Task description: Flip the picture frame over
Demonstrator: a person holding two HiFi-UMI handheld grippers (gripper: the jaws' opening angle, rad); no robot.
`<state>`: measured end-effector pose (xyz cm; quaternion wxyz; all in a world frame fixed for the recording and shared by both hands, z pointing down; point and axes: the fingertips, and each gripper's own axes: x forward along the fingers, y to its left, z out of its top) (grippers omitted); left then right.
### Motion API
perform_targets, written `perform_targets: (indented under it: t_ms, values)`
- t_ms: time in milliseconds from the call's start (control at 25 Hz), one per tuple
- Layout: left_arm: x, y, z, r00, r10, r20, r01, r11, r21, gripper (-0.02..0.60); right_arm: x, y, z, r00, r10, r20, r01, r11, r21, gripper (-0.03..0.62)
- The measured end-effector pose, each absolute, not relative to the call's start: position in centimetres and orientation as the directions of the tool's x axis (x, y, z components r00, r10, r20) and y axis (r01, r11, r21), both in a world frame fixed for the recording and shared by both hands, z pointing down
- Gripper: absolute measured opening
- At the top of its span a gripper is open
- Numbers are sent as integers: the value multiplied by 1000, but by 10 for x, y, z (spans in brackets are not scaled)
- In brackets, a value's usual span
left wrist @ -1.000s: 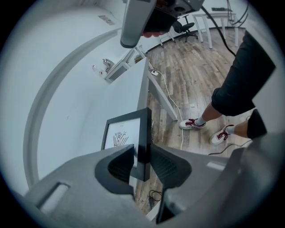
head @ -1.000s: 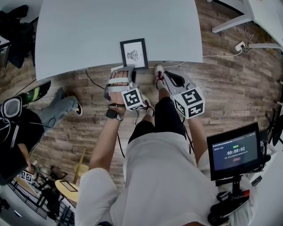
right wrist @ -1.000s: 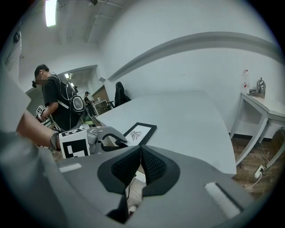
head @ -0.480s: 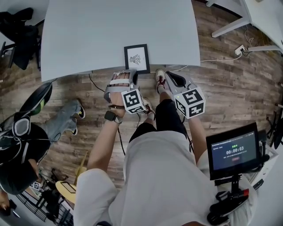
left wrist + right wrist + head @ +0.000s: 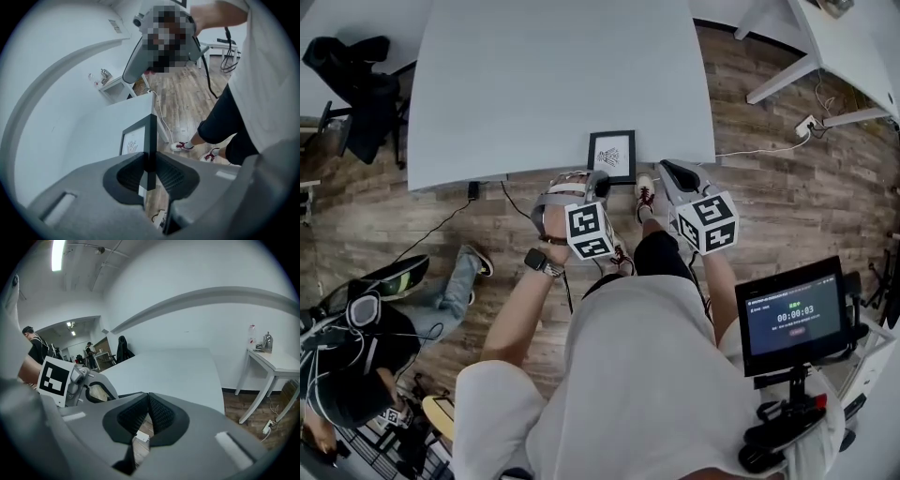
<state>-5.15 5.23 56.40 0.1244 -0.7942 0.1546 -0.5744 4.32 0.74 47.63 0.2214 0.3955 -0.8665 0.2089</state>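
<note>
The picture frame (image 5: 612,155) is at the near edge of the table (image 5: 534,84), just above the middle of the head view. Its drawing side faces up. The left tongs (image 5: 598,180) have just been closing, and now they pinch the frame's dark rim between them. In the left gripper view the rim (image 5: 150,136) runs straight into the tongs (image 5: 150,161). I cannot tell if the frame is off the table yet. The right tongs (image 5: 667,171) are pressed together with nothing in them, just to the right of the frame.

To flip it well, I think the left tongs need to keep a firm pinch, because only a thin rim is held and it could slip. The frame should be lifted clear, rolled over slowly until the drawing faces down, then laid flat further up the table, away from the edge. The floor is right below, so a drop there would be bad. The right tongs could steady the other side.
</note>
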Motion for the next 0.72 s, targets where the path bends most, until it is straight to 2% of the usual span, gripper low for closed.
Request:
perform_targets:
  t_ms: [240, 360, 480, 720]
  values:
    - [-46, 52, 550, 384, -244, 890, -107, -970, -220, 77, 44, -5, 467, -575, -612, 542, -790, 589, -173, 6]
    - [-50, 51, 545, 378, -177, 909, -83, -984, -157, 77, 44, -8, 463, -573, -616, 541, -791, 588, -168, 6]
    - [-52, 57, 548, 374, -52, 926, -53, -998, -35, 77, 42, -8, 465, -573, -612, 545, -790, 589, -168, 6]
    - [-20, 19, 527, 362, 82, 929, -34, -994, 101, 77, 70, -37, 463, -591, -586, 555, -776, 602, -190, 6]
